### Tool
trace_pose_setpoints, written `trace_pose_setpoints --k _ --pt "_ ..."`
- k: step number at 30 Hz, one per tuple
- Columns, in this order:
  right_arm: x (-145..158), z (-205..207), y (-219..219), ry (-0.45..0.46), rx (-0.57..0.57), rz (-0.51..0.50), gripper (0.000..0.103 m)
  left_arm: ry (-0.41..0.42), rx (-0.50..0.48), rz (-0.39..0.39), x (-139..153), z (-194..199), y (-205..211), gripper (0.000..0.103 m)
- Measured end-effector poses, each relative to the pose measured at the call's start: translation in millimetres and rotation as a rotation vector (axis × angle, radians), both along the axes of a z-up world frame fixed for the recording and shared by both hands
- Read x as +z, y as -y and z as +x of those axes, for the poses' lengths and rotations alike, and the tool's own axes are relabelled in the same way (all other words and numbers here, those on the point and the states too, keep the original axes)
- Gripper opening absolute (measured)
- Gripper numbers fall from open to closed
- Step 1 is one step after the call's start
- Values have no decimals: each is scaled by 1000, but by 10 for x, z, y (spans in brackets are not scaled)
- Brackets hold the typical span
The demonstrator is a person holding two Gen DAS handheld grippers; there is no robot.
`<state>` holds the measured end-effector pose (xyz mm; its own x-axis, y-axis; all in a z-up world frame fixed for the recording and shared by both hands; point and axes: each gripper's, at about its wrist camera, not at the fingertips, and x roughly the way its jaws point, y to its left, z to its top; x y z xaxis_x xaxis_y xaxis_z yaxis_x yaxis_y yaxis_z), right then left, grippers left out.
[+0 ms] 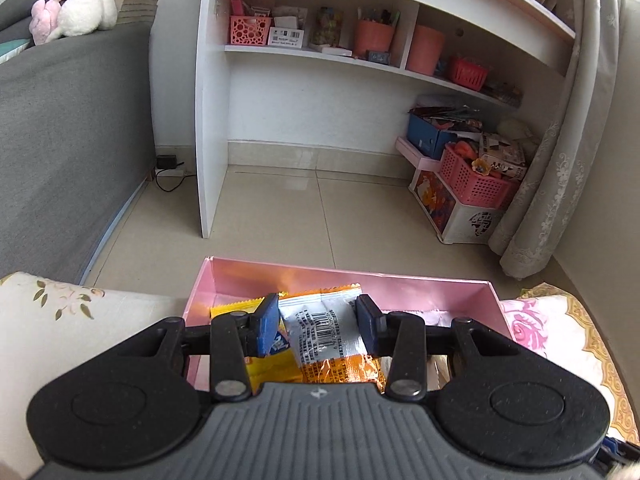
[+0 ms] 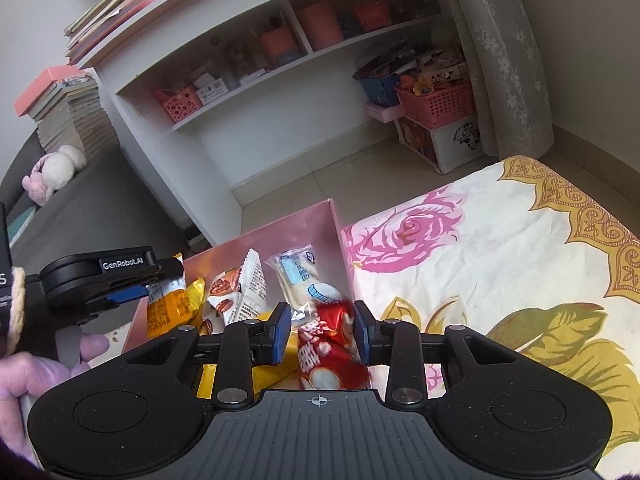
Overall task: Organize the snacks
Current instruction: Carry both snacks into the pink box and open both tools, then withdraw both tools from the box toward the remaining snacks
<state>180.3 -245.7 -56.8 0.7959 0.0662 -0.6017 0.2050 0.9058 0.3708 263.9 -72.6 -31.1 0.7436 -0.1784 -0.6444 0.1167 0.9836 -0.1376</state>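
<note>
Indoors, beside a bed with a flowered quilt point(image 2: 500, 264), two hand-held grippers work over an open pink box point(image 1: 352, 280) that sits at the quilt's edge, above a tiled floor point(image 1: 280, 208).

The left gripper point(image 1: 318, 320) is set narrow and clamps an orange packet point(image 1: 332, 368) with a white barcode panel. Its blue pads press both sides of the wrapper, which hangs over the left part of the box. From the right wrist camera the same gripper point(image 2: 160, 280) appears side-on at the left, with the orange packet point(image 2: 168, 308) drooping from its tips above the box's near-left corner. A person's hand point(image 2: 36, 376) grasps the handle behind it.

The right gripper point(image 2: 322, 330) is also narrow and is tipped down into the right end of the box point(image 2: 288, 228). A red packet point(image 2: 328, 344) sits between its blue pads. It lies close to the right-hand pad, but whether the pads actually press on it cannot be told.

Other snacks already lie inside the box: a clear-wrapped white bar point(image 2: 298, 276) leaning near the right wall, a white ridged packet point(image 2: 252, 284) standing on edge, a packet printed with nuts point(image 2: 222, 294) beside it, and a yellow packet point(image 2: 276, 376) under the right gripper.

Behind stand a white desk with shelves point(image 1: 212, 120), pink baskets point(image 1: 472, 180), a lace curtain point(image 1: 560, 160), a grey sofa point(image 1: 60, 140) and a plush toy point(image 1: 72, 16).
</note>
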Motion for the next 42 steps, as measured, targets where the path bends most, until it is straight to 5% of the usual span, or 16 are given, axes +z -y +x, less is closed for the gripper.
trace_pose_setpoints --k 5,9,21,42 --pt "18 1 -24 9 24 2 34 -13 6 -18 -40 89 7 39" --pt "50 -17 -93 17 47 -37 51 -5 14 6 -34 52 11 46" --pt "179 -122 -161 27 90 -61 70 2 -5 45 110 -236 -100 59" --pt "443 -629 -163 1 142 -60 85 -3 -31 95 228 -1168 -416 83"
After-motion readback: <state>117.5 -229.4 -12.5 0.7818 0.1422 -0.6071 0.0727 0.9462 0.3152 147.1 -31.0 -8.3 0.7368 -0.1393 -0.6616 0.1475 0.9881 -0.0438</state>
